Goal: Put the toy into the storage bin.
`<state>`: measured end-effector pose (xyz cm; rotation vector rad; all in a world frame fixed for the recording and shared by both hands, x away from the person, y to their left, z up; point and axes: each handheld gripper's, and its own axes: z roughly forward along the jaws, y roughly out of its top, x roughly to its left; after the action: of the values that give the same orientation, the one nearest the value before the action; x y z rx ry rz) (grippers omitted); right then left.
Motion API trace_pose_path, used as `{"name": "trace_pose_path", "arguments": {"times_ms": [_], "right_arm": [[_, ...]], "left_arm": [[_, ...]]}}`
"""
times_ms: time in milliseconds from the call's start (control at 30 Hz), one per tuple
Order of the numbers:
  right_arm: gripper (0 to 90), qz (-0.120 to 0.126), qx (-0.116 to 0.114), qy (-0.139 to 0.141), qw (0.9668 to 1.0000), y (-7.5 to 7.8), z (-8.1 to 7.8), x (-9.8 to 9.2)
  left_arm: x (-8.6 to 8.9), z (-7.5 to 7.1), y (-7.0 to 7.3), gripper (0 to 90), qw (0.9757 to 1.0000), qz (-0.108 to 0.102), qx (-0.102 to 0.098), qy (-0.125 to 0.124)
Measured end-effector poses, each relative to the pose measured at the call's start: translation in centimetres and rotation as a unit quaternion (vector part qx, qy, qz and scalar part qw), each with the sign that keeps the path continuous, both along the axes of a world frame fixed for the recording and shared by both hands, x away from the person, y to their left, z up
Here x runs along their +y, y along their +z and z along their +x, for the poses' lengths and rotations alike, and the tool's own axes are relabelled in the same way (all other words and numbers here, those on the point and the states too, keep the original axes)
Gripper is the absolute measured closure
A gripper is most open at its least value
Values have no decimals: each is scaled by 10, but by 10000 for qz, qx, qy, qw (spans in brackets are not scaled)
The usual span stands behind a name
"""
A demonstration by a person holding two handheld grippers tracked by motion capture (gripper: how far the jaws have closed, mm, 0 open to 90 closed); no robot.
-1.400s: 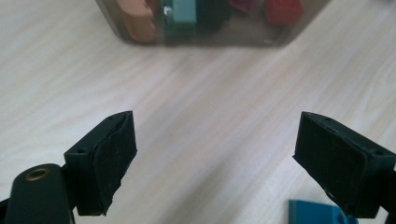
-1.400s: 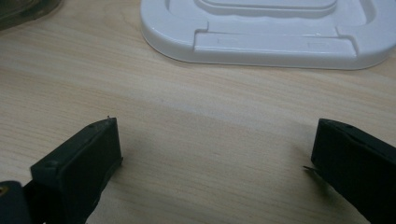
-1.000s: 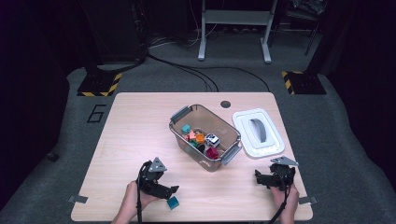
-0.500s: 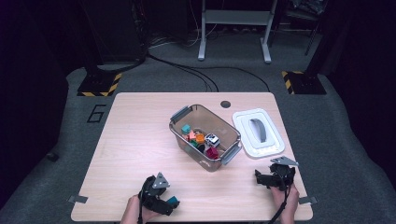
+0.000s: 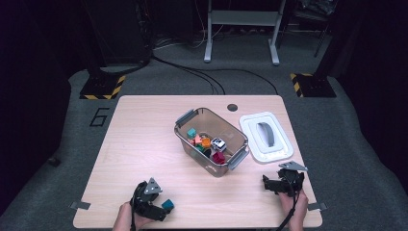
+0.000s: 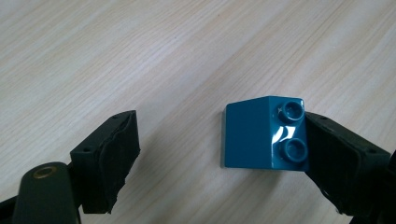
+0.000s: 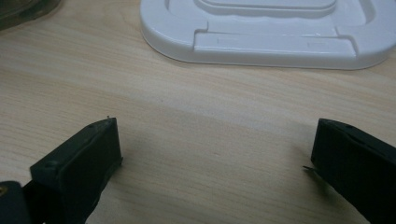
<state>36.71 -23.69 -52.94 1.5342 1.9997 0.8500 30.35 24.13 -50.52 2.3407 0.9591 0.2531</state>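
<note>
Right now your left gripper sits low over the table with its jaws spread wide, clamped on nothing. The blue brick lies on the wood between them, its studded side against the right-hand jaw, while a wide gap separates it from the left-hand jaw. Whether that one pad presses or merely touches the brick is hard to tell. In the high view the brick shows just beyond the left gripper, near the table's near edge. Nothing stands between the jaws and the brick.

Further out, ahead and to the right of that gripper, stands the clear bin with mixed coloured toys inside, well apart from the brick.

Your right gripper is also released, jaws wide over bare wood with nothing between them. Just ahead of it lies the white lid, flat on the table beside the bin.
</note>
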Motion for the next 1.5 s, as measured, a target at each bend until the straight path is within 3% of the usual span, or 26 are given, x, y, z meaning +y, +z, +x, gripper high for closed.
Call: {"name": "trace_pose_path", "arguments": {"times_ms": [367,900,1100,1233,1300,1500], "right_arm": [[8,1,-2,-2,10000,0,0,0],[8,2,-4,-7,10000,0,0,0],[8,2,-8,-12,10000,0,0,0],[8,2,-1,-6,10000,0,0,0],[8,5,-9,-9,10000,0,0,0],[8,0,-2,-4,10000,0,0,0]], "left_arm": [[17,-14,3,155,9999,33,61,119],[29,-13,0,164,9995,83,49,289],[15,-4,-3,166,9998,-3,10,181],[3,4,-2,166,10000,-30,-4,2],[-3,9,-2,168,9998,18,-120,-139],[-20,21,-3,202,9988,-100,-201,-441]]}}
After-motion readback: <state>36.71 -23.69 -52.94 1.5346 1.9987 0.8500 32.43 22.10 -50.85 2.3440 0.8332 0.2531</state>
